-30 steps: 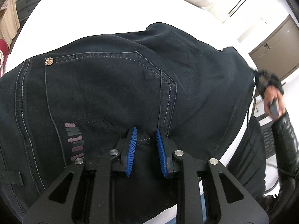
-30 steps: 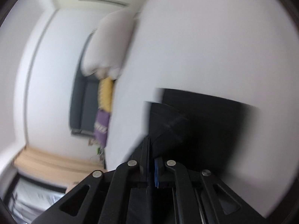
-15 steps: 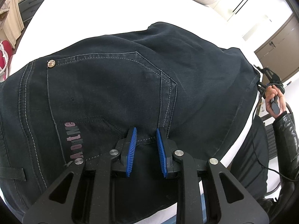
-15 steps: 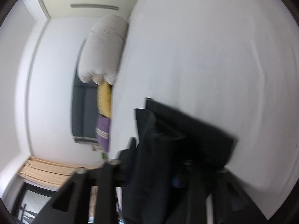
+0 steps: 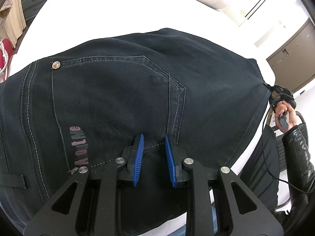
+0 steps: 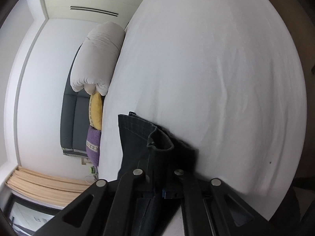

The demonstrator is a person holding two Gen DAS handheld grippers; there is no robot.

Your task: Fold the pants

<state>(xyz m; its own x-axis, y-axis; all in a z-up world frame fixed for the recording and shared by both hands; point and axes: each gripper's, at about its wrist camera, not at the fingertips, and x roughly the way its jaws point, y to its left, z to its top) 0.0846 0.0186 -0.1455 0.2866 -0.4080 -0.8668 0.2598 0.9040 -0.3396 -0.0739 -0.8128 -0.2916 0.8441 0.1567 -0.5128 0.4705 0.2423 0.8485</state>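
One pants [image 5: 122, 98], two cushions [image 6: 95, 111], one duvet [image 6: 98, 57].

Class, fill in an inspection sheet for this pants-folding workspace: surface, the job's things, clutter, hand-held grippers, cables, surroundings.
Surface: white bed sheet, lightly wrinkled.
Job's things: dark pants spread flat, back pocket and rivet facing up; far end lifted at the bed's edge.
Clutter: nothing seen on the sheet.
Grippers: left hand-held gripper open, blue pads over the pocket seam; right hand-held gripper shut on pants fabric.
Cables: thin black cable hanging below the person's right hand.
Surroundings: rolled white duvet, yellow pillow, purple pillow, grey headboard, brown cabinet.
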